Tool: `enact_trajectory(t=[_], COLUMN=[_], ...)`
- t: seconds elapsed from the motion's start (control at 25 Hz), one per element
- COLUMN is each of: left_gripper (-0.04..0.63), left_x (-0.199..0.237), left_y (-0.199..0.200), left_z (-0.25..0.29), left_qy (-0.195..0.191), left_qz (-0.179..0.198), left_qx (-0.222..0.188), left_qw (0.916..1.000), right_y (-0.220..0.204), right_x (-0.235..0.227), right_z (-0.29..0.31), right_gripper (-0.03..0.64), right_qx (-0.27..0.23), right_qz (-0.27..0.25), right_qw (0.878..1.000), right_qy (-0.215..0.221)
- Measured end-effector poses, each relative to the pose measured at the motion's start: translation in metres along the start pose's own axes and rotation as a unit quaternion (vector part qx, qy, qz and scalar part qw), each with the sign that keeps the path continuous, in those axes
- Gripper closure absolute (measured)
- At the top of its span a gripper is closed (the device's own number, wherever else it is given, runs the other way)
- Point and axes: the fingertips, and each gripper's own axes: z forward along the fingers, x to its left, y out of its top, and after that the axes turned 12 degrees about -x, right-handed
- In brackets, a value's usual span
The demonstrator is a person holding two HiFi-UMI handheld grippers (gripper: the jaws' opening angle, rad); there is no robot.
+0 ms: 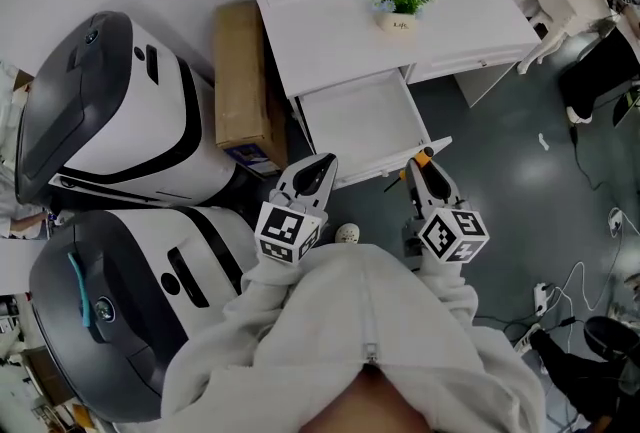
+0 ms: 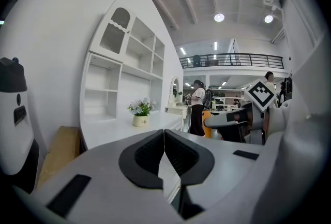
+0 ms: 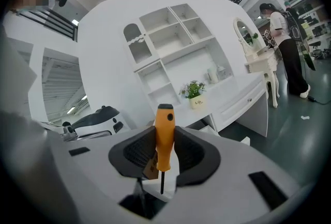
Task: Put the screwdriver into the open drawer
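Observation:
An orange-handled screwdriver (image 3: 164, 135) stands upright between the pads of my right gripper (image 3: 164, 151), handle up and thin shaft pointing down; the jaws are shut on its handle. In the head view its orange handle tip (image 1: 424, 159) shows at the right gripper (image 1: 424, 175), just in front of the open white drawer (image 1: 362, 126) of the white desk (image 1: 330, 31). The drawer interior looks bare. My left gripper (image 1: 318, 171) hovers near the drawer's front left corner, its jaws shut (image 2: 164, 148) with nothing between them.
A small flower pot (image 1: 397, 3) sits on the desktop. A cardboard box (image 1: 242, 86) leans left of the desk, beside two large white-and-grey machines (image 1: 110, 121). Cables and a power strip (image 1: 545, 298) lie on the grey floor at right. A person stands far off (image 3: 283, 47).

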Motion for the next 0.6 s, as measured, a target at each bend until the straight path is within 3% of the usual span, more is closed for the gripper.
enact_trajectory(t=[0.6], left_gripper=[0.577], left_x=[0.020], left_y=[-0.020], left_z=[0.027], left_qy=[-0.031], left_qz=[-0.047], left_qx=[0.014], left_qw=[0.9983], right_y=[-0.001], right_x=[-0.003], right_z=[0.029], right_gripper=[0.493], right_qx=[0.018], right_qz=[0.021], right_qw=[0.999], right_qy=[-0.032])
